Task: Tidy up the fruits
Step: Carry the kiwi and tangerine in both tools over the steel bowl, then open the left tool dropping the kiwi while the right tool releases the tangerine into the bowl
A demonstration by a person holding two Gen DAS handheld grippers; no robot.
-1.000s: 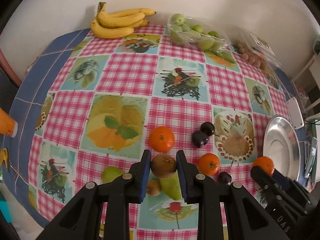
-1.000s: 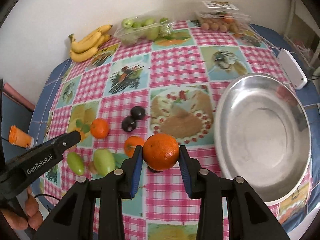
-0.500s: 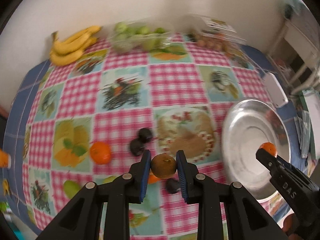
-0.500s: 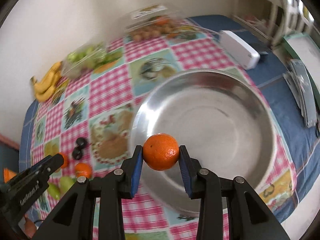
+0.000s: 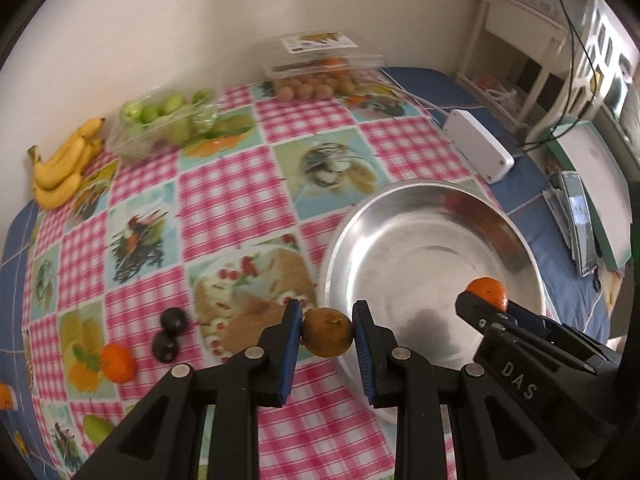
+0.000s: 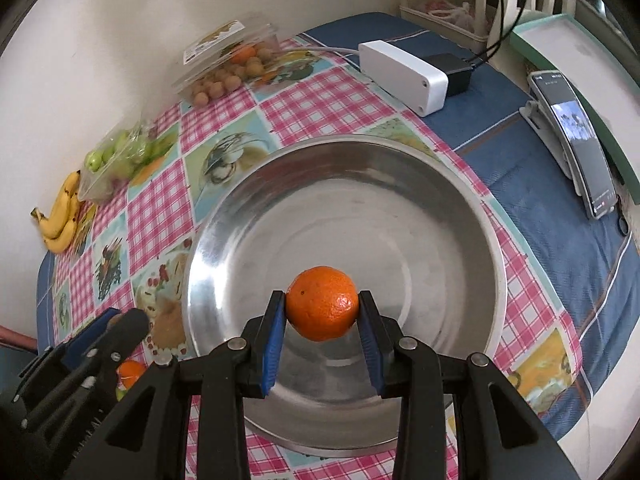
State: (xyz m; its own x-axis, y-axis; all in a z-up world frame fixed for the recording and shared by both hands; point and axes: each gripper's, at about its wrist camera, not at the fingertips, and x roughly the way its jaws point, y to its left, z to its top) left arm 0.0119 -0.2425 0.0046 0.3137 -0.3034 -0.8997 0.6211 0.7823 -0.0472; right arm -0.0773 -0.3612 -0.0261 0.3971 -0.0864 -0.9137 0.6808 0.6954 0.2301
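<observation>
My left gripper (image 5: 327,332) is shut on a brown kiwi (image 5: 327,332) and holds it above the near left rim of the steel bowl (image 5: 400,216). My right gripper (image 6: 322,309) is shut on an orange (image 6: 322,303) and holds it over the inside of the bowl (image 6: 248,200). The right gripper also shows in the left wrist view (image 5: 486,300), with the orange (image 5: 489,288) over the bowl's right side. The left gripper shows at the lower left of the right wrist view (image 6: 120,320). The bowl has no fruit lying in it.
On the checked cloth lie two dark plums (image 5: 170,332), an orange (image 5: 117,362), a green pear (image 5: 96,428), bananas (image 5: 64,168), a bag of green fruit (image 5: 160,120) and a clear box of small brown fruit (image 5: 316,68). A white box (image 5: 478,148) and a phone (image 6: 576,140) lie to the right.
Both grippers have moved right, from over the loose fruit to the bowl, each carrying its fruit. The right one now holds the orange over the bowl's inside.
</observation>
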